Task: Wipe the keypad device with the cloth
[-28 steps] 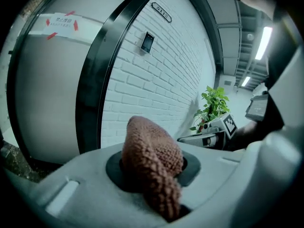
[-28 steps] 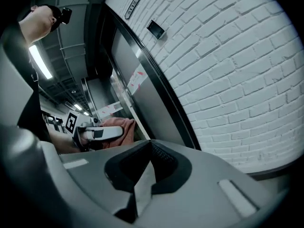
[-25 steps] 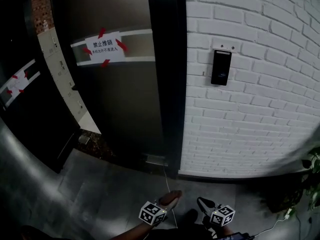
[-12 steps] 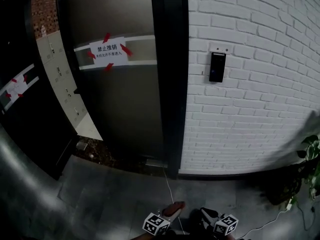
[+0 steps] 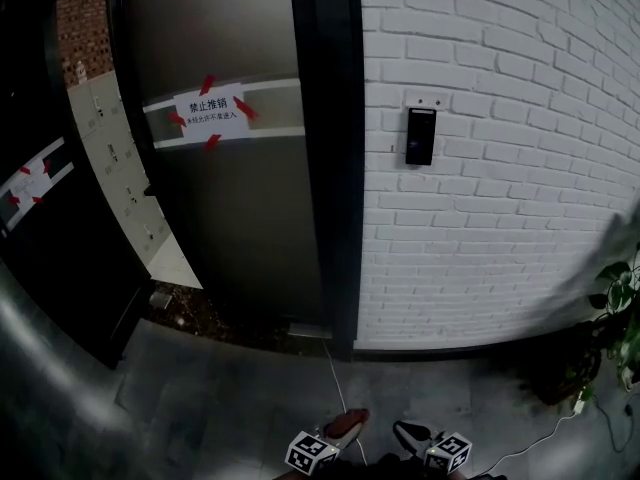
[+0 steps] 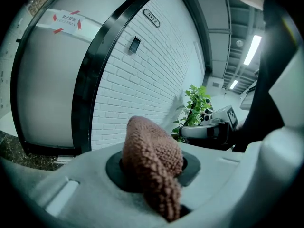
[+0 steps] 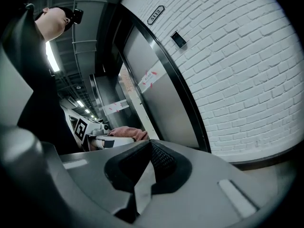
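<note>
"Where is the keypad [image 5: 420, 136]?"
"On the brick wall [image 5: 500, 218], at one o'clock in the head view, well apart from both grippers."
"And the jaws?"
"The left gripper [image 6: 154, 179] clamps the cloth [image 6: 149, 148]. The right gripper [image 7: 147, 175] is closed and empty."

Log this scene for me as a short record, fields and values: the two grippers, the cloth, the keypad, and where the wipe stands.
left hand-held gripper: shut on cloth, held low
right hand-held gripper: shut, empty, low beside the left one
cloth: brown, fuzzy, sticks out past the jaws
keypad: dark, mounted on white brick wall, right of door
door: grey, notice taped on it
wipe: not begun; cloth well away from keypad
</note>
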Available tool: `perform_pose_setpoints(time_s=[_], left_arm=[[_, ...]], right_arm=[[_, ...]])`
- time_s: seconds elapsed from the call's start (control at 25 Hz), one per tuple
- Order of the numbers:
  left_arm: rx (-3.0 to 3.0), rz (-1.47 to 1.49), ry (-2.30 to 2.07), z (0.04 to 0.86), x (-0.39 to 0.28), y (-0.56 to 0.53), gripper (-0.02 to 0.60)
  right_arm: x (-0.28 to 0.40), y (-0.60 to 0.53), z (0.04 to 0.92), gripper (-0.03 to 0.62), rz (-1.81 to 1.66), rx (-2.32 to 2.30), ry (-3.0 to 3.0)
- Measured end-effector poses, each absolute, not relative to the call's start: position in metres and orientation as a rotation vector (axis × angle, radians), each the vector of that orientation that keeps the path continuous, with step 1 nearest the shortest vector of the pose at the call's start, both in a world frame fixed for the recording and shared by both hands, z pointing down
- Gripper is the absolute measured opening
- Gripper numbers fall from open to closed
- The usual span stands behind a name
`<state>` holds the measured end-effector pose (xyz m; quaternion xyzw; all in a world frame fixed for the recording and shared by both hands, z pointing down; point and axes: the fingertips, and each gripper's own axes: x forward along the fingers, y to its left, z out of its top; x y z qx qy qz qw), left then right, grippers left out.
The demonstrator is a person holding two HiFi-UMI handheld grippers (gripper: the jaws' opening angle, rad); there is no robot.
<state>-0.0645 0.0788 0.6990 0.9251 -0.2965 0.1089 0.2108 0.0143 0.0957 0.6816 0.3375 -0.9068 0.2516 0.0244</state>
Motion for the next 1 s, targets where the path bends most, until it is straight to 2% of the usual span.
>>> perform_pose_setpoints(time_s=[0.32, 0.68, 1.0], left_arm=[[2.592, 0.270, -0.791, 0.698, -0.038, 0.083, 0.055], [2.587, 0.271, -0.801, 0.702, -0.060, 0.092, 0.055], [2.631, 0.303, -0.742, 0.704, -0.053, 0.098, 0.055]], right_arm=[[0.032, 0.097, 0.692, 0.002, 0.763, 1.075, -2.787], [0.021, 0.102, 0.695, 0.002, 0.752, 1.121, -2.796], [0.025, 0.106, 0.694, 0.002, 0.747, 1.183, -2.800]])
